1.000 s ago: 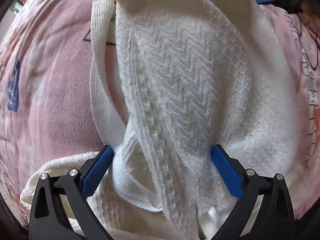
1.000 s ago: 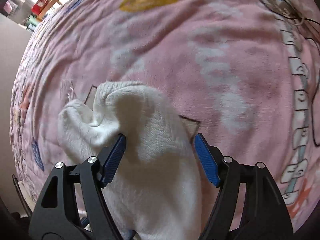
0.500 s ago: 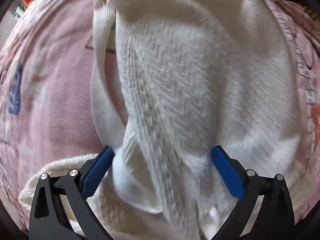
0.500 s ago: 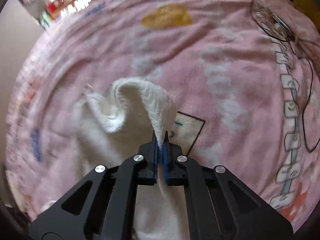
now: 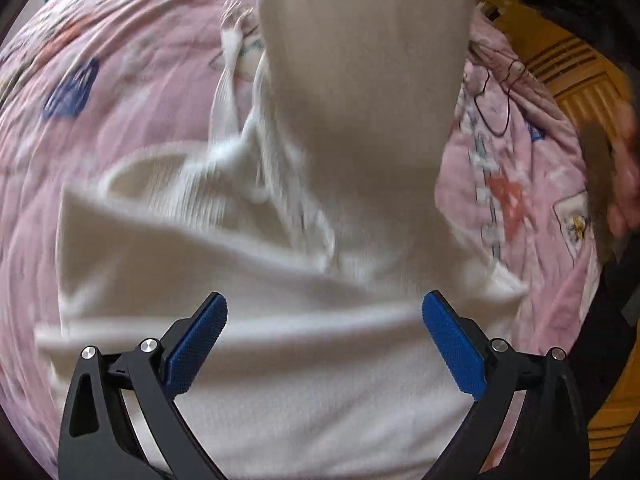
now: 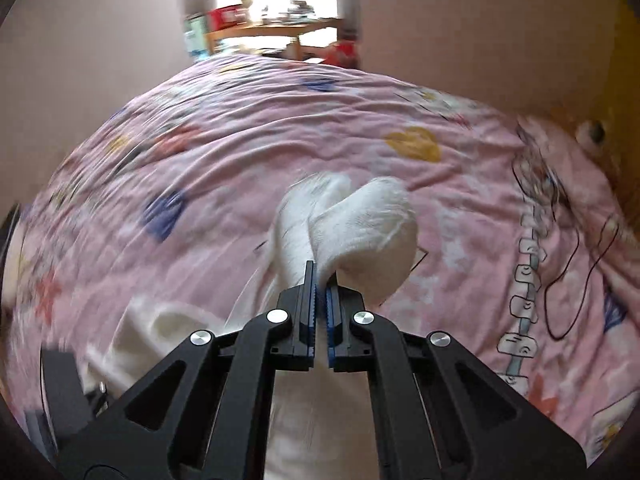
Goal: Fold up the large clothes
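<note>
White garment beneath spread left gripper, right gripper fingers pinching its fold, wooden table behind.

Motion blur smeared the white garment so its weave could not be read, its top at twelve o'clock ran past the frame, the shelf clutter was too small to name, and the left tool was cropped at eight o'clock.

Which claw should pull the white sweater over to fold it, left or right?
Probably right. The right gripper is shut on the white sweater and holds that end above the pink blanket. The left gripper is open, holding nothing.
</note>
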### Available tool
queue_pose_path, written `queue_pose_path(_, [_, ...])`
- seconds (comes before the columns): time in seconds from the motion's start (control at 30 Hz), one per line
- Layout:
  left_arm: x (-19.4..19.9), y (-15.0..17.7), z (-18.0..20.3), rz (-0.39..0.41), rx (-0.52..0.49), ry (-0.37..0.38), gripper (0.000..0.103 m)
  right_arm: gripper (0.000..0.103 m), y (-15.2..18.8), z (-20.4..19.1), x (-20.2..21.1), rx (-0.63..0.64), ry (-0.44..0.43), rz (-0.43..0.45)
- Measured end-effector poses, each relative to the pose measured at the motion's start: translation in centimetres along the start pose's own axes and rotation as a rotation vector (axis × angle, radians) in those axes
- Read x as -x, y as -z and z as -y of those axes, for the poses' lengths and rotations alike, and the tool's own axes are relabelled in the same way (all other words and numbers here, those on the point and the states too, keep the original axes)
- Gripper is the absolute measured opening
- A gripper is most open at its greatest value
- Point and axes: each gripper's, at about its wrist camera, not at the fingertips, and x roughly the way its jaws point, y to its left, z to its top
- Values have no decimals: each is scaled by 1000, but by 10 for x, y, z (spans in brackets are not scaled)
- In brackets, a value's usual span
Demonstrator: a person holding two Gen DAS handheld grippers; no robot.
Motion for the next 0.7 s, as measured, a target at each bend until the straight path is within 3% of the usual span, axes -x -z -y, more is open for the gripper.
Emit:
queue_pose_path(0.1, [-5,35,-1,-22,36,0,95,3,47,-19,22,21,-11,-18])
queue_pose_path(0.23, [-7,79,-31,-60,218,8,95,3,116,-35,35,-49,-11,-89])
queue_pose_path(0.33, [-6,109,-50,-88,309,9,95,3,166,-47,43,-82,40,-142])
queue_pose_path(0.53, [-3,131,-74,-115,312,10,95,10,244,-45,39,-212,232,-251])
queue_pose_path(0.6, [1,136,-80,-119,290,10,95,12,257,-42,48,-318,214,-265])
queue_pose_path(0.63, [4,136,-82,-115,279,4,95,15,262,-41,55,-369,216,-267])
queue_pose_path(0.67, [8,136,-84,-111,265,-4,95,27,266,-40,63,-425,201,-267])
queue_pose_path(0.7, [13,134,-88,-110,259,0,95,46,267,-38,69,-469,187,-264])
